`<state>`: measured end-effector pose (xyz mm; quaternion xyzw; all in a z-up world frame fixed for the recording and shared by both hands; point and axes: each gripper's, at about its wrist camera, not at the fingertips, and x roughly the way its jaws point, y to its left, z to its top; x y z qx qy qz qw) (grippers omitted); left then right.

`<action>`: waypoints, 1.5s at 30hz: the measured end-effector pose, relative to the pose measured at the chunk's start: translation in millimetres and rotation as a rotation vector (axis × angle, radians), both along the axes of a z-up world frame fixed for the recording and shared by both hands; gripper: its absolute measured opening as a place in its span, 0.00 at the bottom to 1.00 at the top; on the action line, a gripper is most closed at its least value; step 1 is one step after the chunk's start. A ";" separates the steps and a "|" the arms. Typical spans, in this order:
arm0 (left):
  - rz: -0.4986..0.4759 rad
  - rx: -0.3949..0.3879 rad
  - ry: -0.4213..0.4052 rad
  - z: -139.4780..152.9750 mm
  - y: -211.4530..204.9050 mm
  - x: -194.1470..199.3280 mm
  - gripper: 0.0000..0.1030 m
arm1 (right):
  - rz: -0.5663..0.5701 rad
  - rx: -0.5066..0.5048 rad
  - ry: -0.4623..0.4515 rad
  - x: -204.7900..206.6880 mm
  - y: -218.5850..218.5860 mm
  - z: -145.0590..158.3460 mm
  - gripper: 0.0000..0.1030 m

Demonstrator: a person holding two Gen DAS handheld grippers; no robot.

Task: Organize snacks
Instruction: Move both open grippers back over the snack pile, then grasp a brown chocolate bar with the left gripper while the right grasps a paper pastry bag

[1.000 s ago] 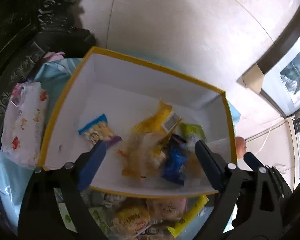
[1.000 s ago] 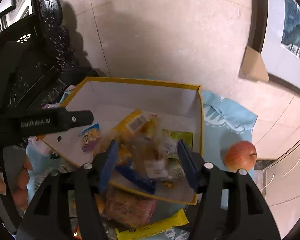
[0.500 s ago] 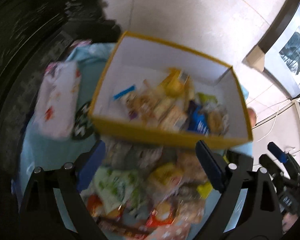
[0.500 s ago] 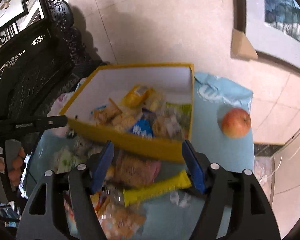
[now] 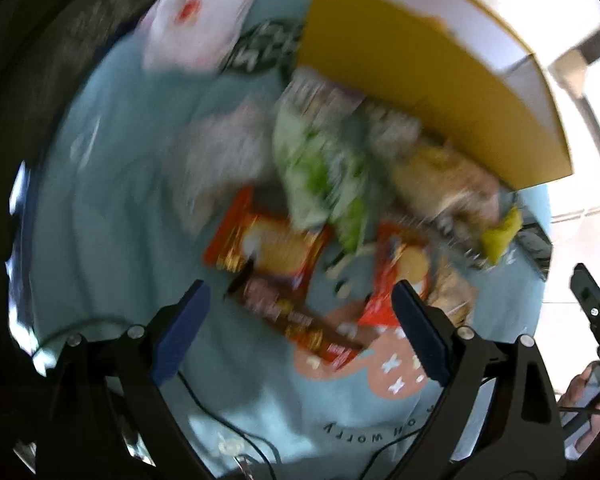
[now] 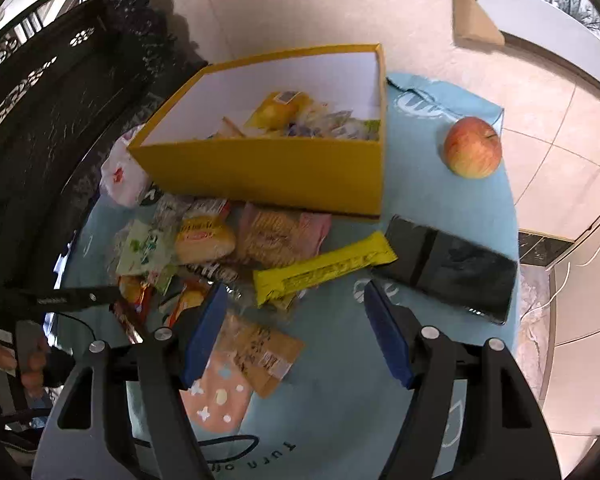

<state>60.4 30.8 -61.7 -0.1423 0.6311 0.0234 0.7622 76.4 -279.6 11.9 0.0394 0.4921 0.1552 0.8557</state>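
Left gripper [image 5: 300, 320] agape over orange wrappers [image 5: 266, 246], right gripper [image 6: 294, 328] agape, empty, yellow box [image 6: 268, 172] beyond, apple [image 6: 473, 152] beside

left wrist close overhead, right wrist farther, both facing snacks [image 6: 220, 240]

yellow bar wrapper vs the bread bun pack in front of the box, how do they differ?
Shape: the yellow bar wrapper is long and thin; the bun pack is short and rounded.
Wrapper: the bar's is opaque yellow; the bun's is clear, with the bun showing through.
Place: the bar lies nearer the black phone; the bun lies further left, closer to the yellow box.
Both lie on the blue cloth, outside the box.
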 end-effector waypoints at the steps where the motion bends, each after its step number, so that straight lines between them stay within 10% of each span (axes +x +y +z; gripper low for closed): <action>1: 0.025 -0.008 0.023 -5.8 1.5 -4.8 0.91 | 0.008 -0.001 0.001 -1.4 2.2 -0.8 0.69; 14: 0.164 -0.019 0.131 -54.5 -1.6 -22.1 0.85 | 0.084 -0.015 0.032 -0.7 8.5 -8.7 0.69; 17: 0.182 -0.011 0.133 -62.6 -1.3 -22.8 0.75 | 0.088 -0.015 0.051 0.5 8.1 -14.1 0.69; 22: 0.143 0.049 0.111 -52.6 1.9 -26.2 0.24 | 0.116 -0.010 0.071 -0.7 15.3 -19.3 0.69; 40: 0.005 0.088 0.007 -2.2 -10.9 -20.5 0.23 | 0.445 -0.229 0.167 -1.3 89.6 -100.2 0.69; 45: -0.002 0.081 0.008 -8.7 -8.5 -22.5 0.23 | 0.506 -0.205 0.205 -6.4 95.1 -101.8 0.45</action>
